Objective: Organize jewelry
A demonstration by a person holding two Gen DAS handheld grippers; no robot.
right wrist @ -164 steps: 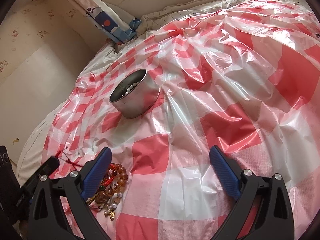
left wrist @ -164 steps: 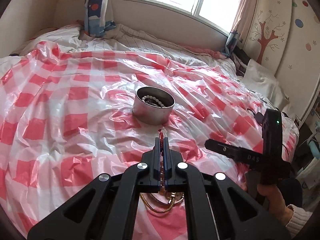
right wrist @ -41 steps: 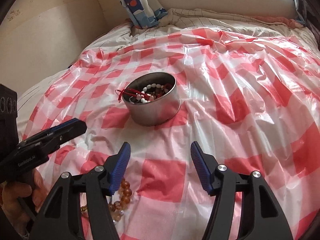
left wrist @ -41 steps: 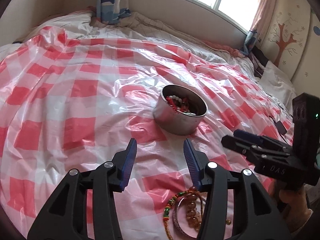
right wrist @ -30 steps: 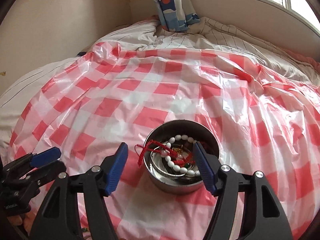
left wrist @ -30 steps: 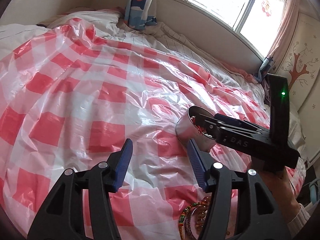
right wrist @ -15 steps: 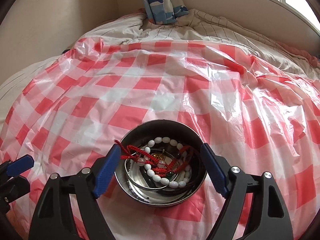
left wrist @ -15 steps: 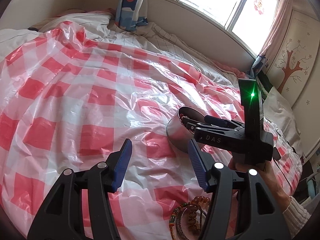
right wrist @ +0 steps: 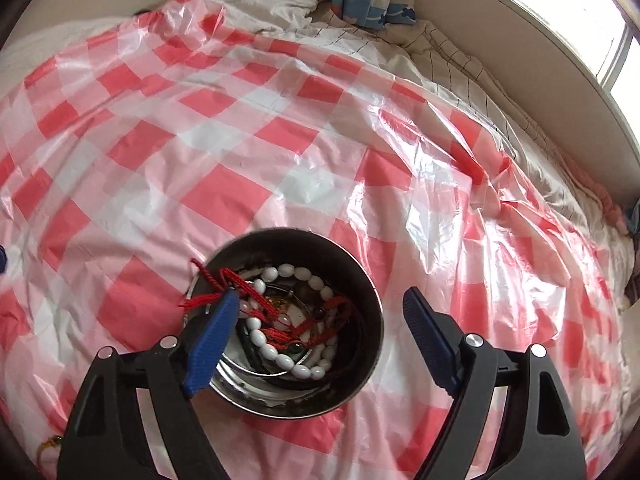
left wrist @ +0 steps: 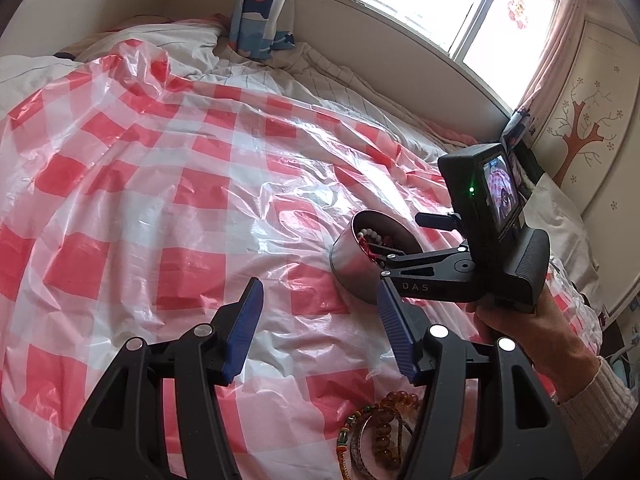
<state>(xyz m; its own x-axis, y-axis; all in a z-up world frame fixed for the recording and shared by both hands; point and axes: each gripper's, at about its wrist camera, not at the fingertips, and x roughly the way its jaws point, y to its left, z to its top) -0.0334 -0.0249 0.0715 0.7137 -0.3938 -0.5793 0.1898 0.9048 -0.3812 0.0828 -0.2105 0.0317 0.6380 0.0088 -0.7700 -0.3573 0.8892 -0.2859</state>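
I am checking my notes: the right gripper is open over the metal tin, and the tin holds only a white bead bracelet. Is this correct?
Not only that. The right wrist view shows the tin also holds a red cord beside the white bead bracelet. The right gripper is open over it, as stated.

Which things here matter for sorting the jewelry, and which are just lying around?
Part of the job:
metal bowl
white bead bracelet
red cord
amber bead bracelets
left gripper, open
right gripper, open

Just lying about:
checked plastic sheet
blue pillow
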